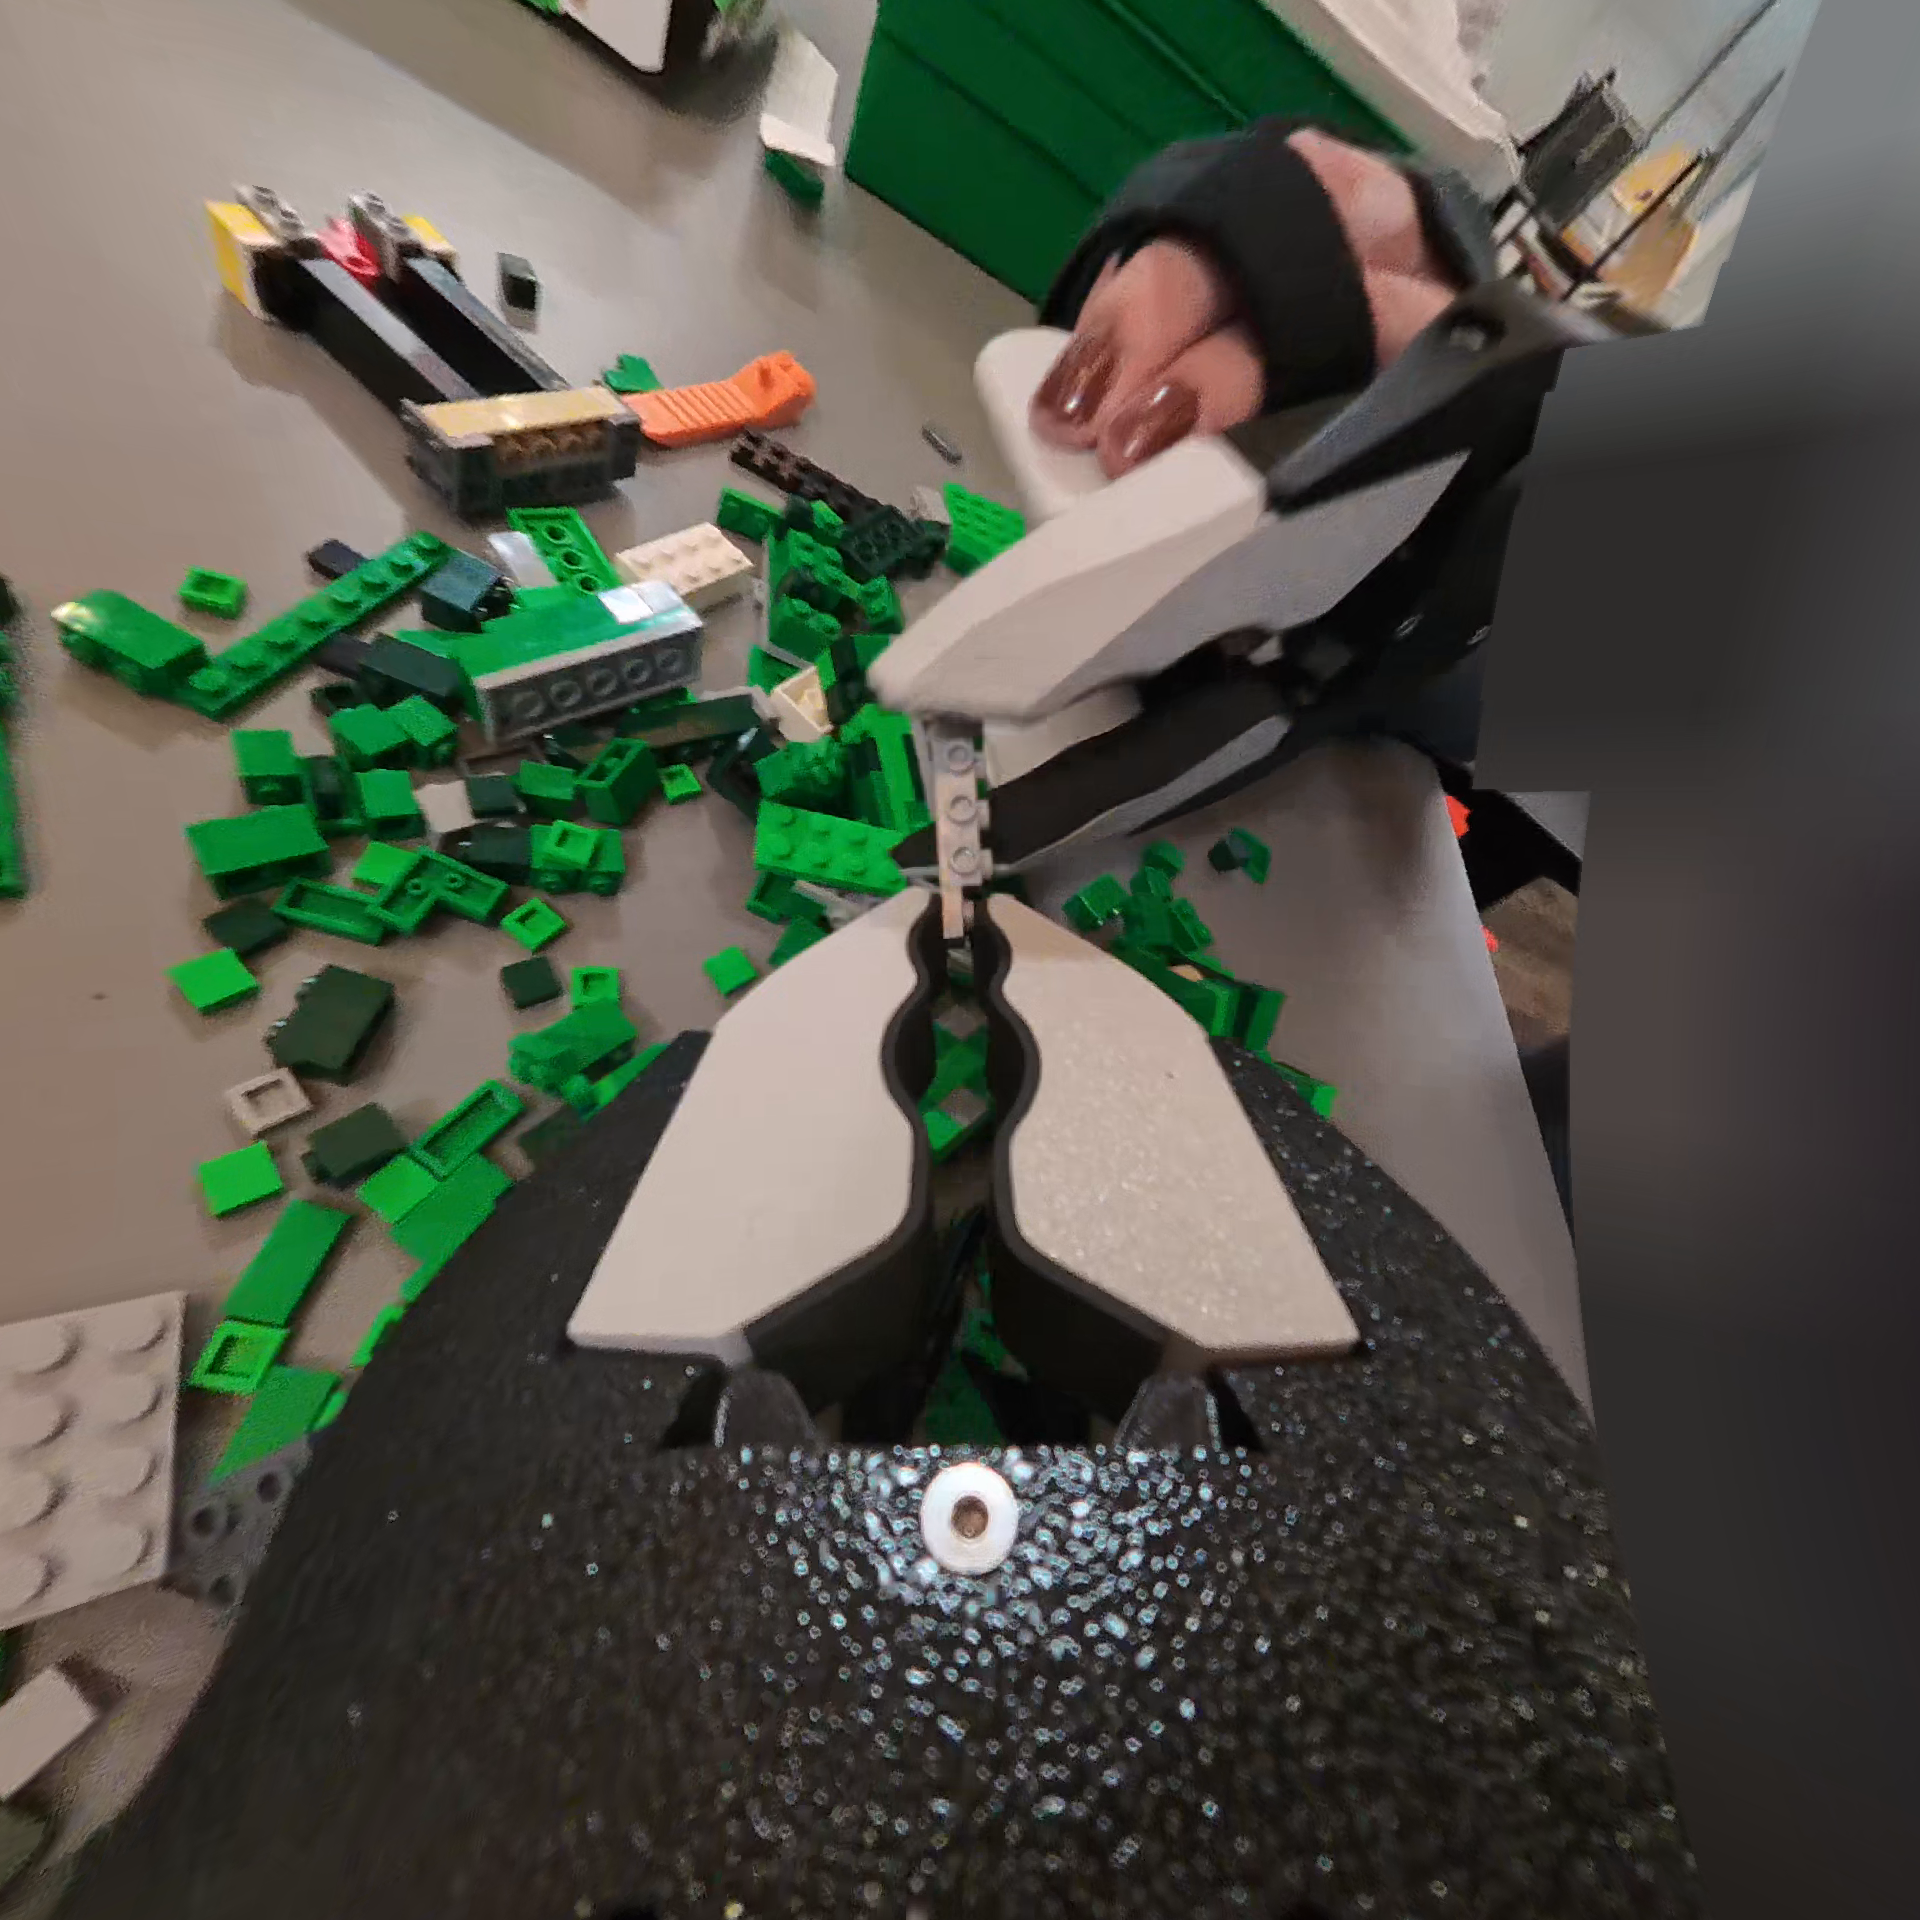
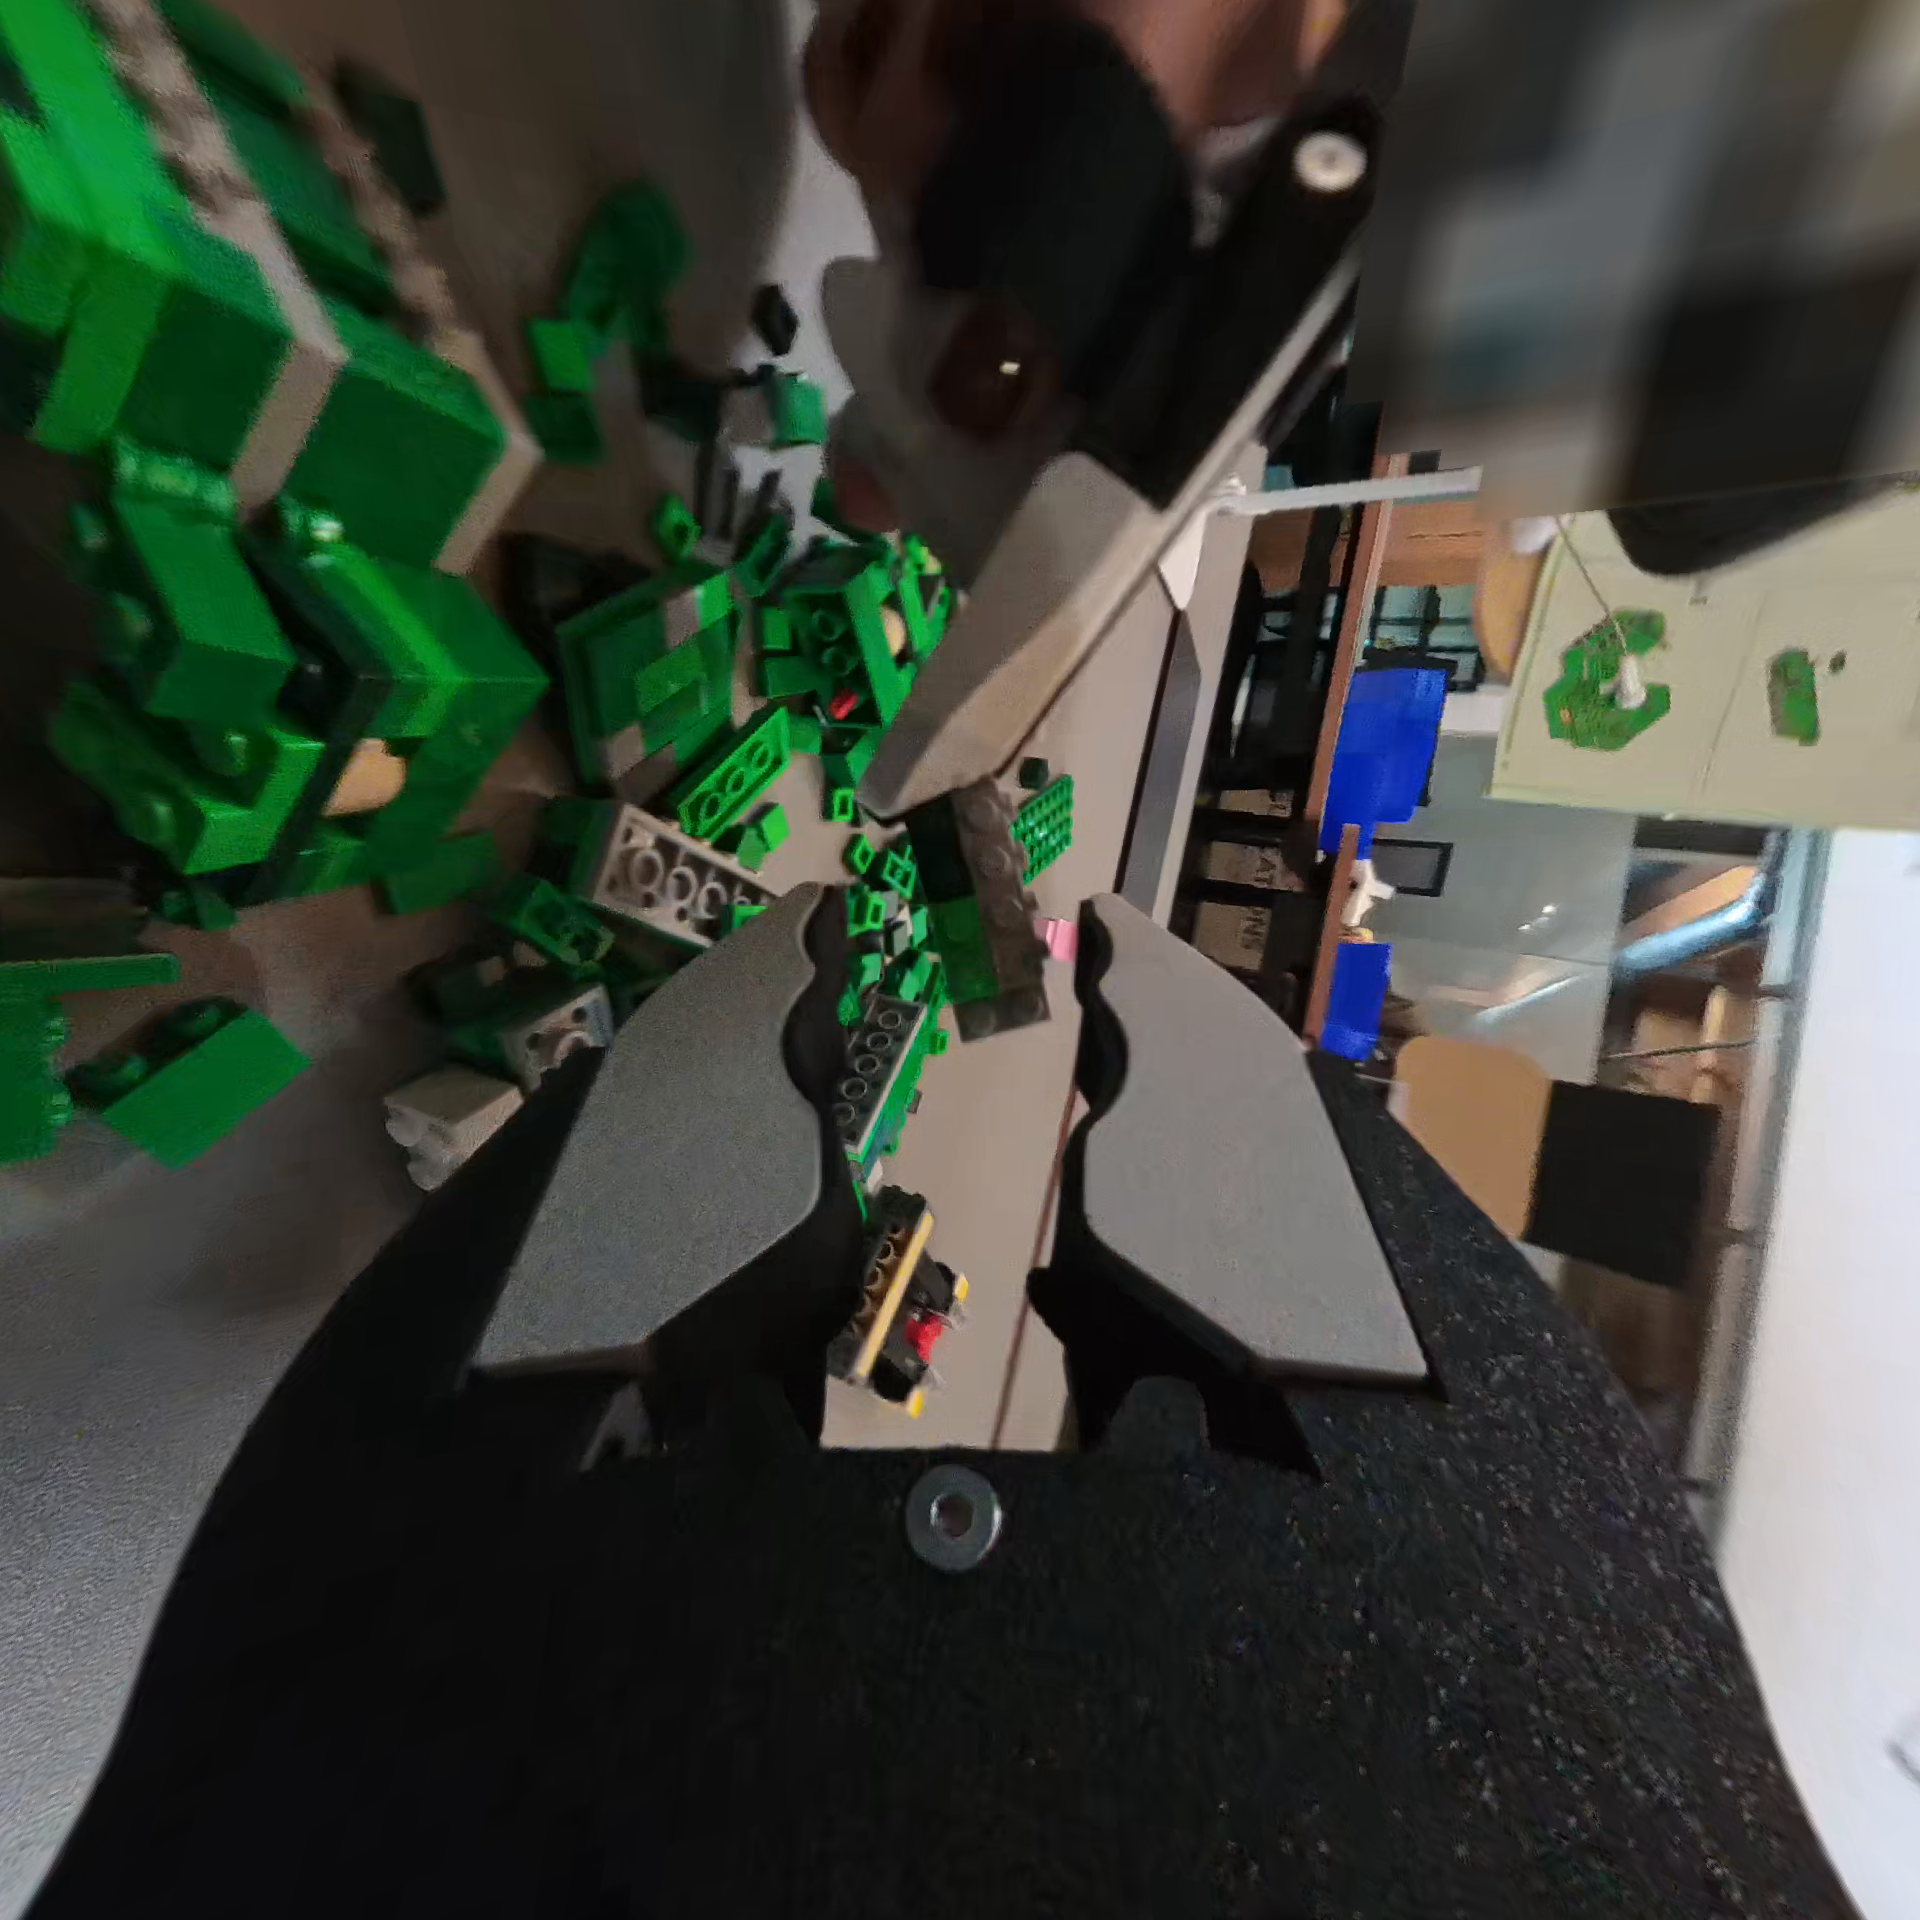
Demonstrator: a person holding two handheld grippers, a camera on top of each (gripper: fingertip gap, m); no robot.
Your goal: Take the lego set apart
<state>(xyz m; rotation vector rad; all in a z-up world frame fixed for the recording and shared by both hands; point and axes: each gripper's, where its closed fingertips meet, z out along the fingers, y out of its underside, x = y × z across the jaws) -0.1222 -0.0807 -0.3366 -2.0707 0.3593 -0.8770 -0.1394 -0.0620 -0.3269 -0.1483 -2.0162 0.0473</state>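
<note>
1. Left wrist view: the left gripper [image 1: 961,920] points out over the table [image 1: 156,436], its fingers pinched on the lower end of a grey plate [image 1: 958,821] held upright. The right gripper [image 1: 951,758], gripped by a gloved hand [image 1: 1236,301], reaches in from the right with its tips at the plate's upper part. Loose green bricks [image 1: 436,862] lie below.

2. Right wrist view: the right gripper [image 2: 951,920] has its fingers spread, nothing between them. The left gripper [image 2: 935,774] holds a dark stack [image 2: 987,925] just ahead.

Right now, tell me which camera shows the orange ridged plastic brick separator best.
The left wrist view. The orange ridged plastic brick separator lies there in full sight on the grey table, unobstructed, just beside the black-and-tan brick block. The right wrist view does not show it at all.
</note>
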